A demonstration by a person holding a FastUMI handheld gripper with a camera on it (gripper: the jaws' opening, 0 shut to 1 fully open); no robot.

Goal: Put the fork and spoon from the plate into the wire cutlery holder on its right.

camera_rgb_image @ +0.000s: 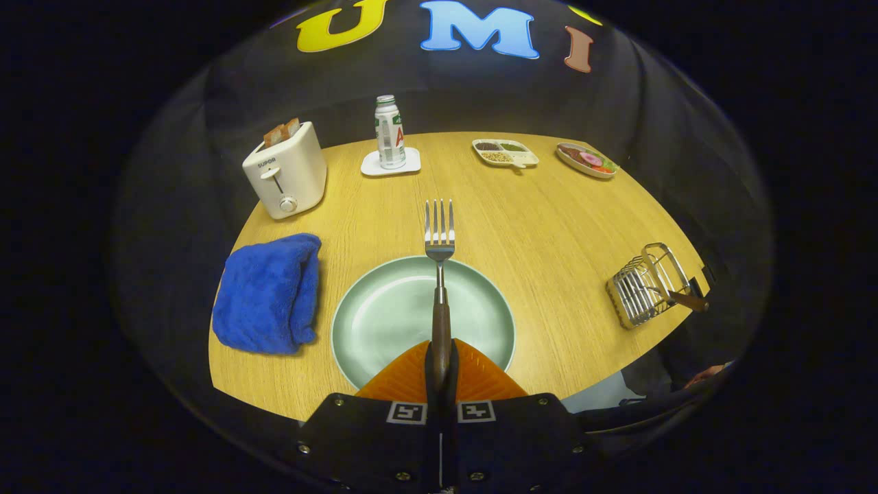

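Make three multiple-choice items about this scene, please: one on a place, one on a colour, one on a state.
1. Where is the wire holder?
A. right of the plate
B. behind the toaster
C. on the towel

2. What colour is the towel?
A. red
B. blue
C. white

3. What is the gripper doing?
A. open above the bottle
B. shut on the fork
C. shut on the towel

Answers:
1 A, the holder stands near the table's right edge, right of the plate.
2 B, the folded towel left of the plate is blue.
3 B, both fingers press on the fork's handle, tines pointing ahead.
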